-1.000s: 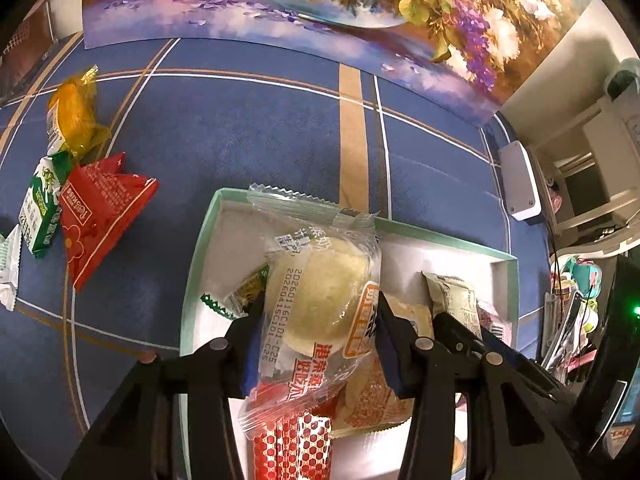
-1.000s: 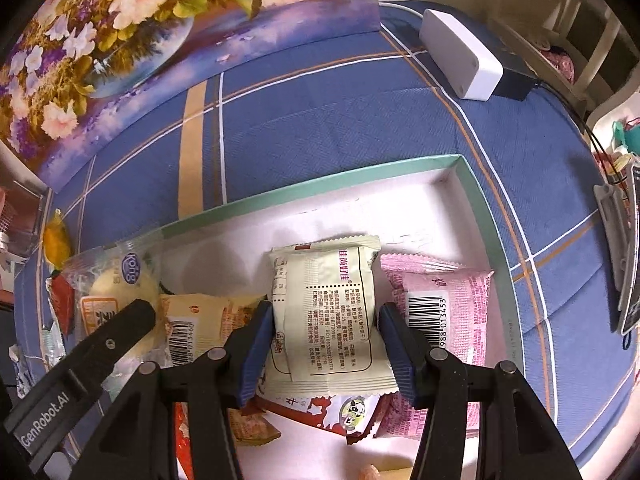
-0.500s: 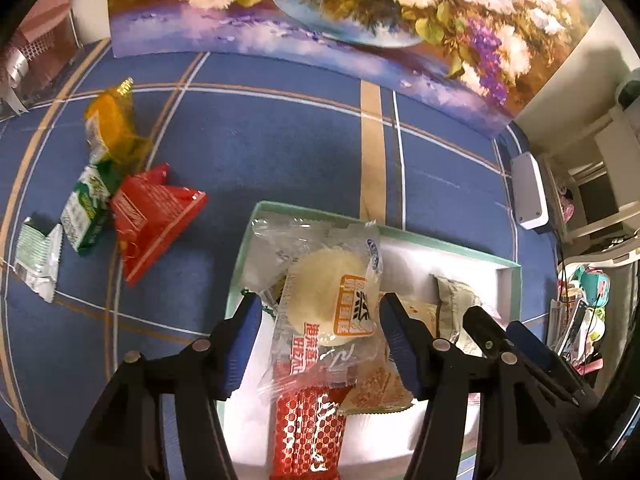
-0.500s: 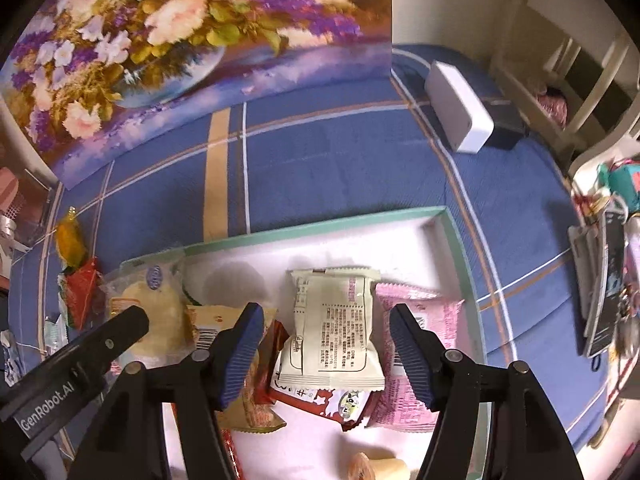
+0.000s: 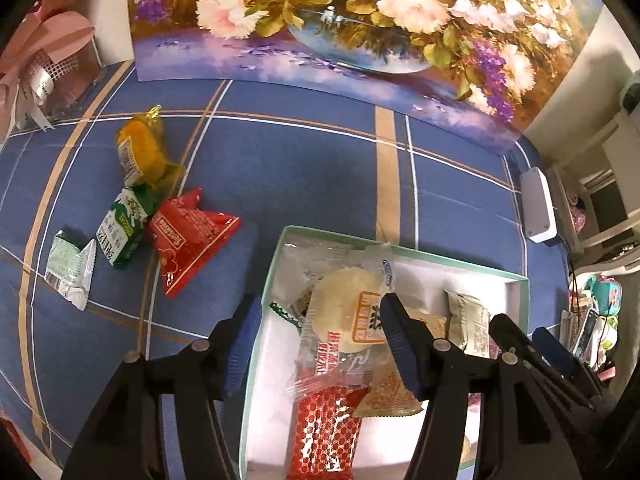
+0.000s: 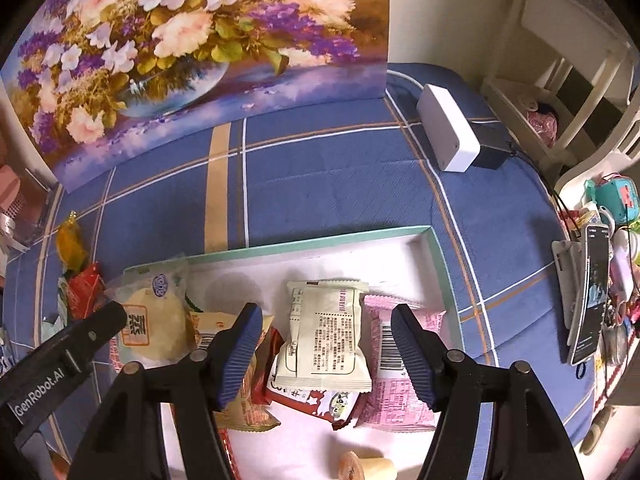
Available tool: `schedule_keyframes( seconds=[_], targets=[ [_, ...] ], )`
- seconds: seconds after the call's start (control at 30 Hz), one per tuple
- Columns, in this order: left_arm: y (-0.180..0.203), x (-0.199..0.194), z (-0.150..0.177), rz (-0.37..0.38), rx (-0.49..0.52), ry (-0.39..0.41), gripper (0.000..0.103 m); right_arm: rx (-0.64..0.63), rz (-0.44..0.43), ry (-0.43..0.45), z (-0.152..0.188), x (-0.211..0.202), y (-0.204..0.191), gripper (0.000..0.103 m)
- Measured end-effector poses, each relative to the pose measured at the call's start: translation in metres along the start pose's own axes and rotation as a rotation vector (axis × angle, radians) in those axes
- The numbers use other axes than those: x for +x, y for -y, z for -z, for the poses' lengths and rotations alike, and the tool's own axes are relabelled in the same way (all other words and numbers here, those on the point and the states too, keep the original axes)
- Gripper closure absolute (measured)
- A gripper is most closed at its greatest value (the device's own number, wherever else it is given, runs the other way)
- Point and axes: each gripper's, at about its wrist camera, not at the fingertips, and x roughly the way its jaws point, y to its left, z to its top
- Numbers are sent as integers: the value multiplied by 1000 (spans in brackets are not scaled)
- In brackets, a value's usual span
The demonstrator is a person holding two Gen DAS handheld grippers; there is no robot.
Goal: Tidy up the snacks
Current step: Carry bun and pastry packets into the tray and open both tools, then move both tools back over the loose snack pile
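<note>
A white tray with a green rim holds several snack packets. My left gripper hangs open above its left end. A clear packet with a round pale cake lies under it, untouched by the pads. My right gripper is over the tray's right half with its jaws opening. A cream packet lies flat below it, free of the pads, next to a pink packet. A yellow packet, a green one, a red triangular one and a pale green one lie on the blue cloth left of the tray.
A floral painting stands along the back of the blue checked cloth. A white box sits at the far right and a pink ribboned gift box at the far left. A phone and clutter line the right edge.
Both grippers went from shut on their packets to open and rose. The round cake packet and the cream packet now lie loose in the tray.
</note>
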Motion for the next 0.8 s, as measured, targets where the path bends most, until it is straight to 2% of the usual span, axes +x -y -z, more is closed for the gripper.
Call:
schedule_keyframes(
  seconds=[0.07,0.13,0.2,0.23,0.27,0.47,0.53,0.6,0.8],
  targets=[
    [-3,2,0,-22,-13,5,40,-4,6,-1,1,1,-2,23],
    [-9,3,-1,-44,-29,8,40,-10,3,1,2,2,-6,22],
    [-15,3,-2,-53,-56,14,29,-23,-8,3,3,2,-10,22],
    [-18,3,-2,-61,-70,22,19,-34,-9,4,3,2,-13,22],
    [-21,2,-2,-72,-82,31,18,-43,-8,6,4,3,-15,22],
    [-33,0,-2,-94,-139,37,18,-68,-8,7,7,7,-22,21],
    [-35,-1,0,-110,-153,42,17,-68,-7,2,8,9,-23,16],
    [-36,0,1,-118,-162,44,17,-72,-6,3,9,11,-26,15],
    [-40,10,6,-142,-193,18,17,-98,-16,10,12,11,-35,14]
  ],
)
